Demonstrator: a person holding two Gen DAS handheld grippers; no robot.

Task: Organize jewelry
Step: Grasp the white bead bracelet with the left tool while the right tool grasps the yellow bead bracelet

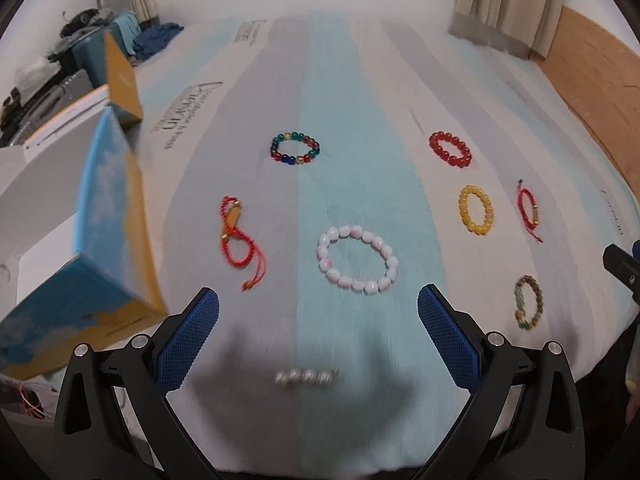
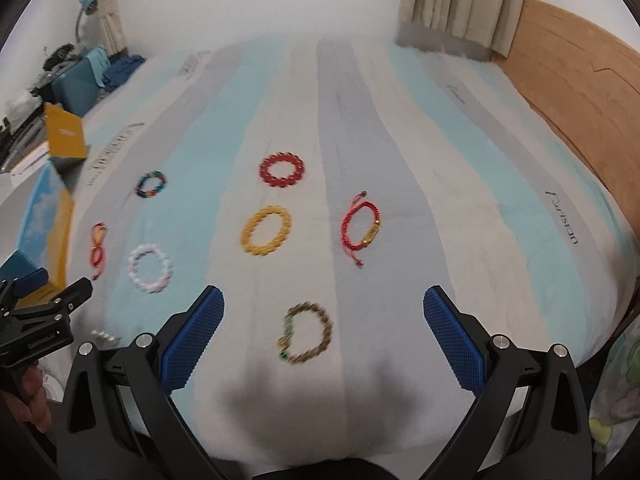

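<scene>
My left tool (image 1: 318,312) and right tool (image 2: 324,314) both have blue cross-hatched pads on black arms. The bed sheet (image 1: 340,92) under them runs in pale blue, grey and white stripes. Ahead of my left tool lie a white-pink bracelet (image 1: 357,259) and a multicoloured one (image 1: 295,148). Ahead of my right tool lie a brown bracelet (image 2: 307,333), a yellow one (image 2: 266,230) and a red one (image 2: 281,171).

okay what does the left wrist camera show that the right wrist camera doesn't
Only the left wrist view shows the open left gripper from behind. Only the right wrist view shows the open right gripper from behind, plus the person's hand. Both share the white bead bracelet, yellow bead bracelet and blue-and-yellow box.
</scene>
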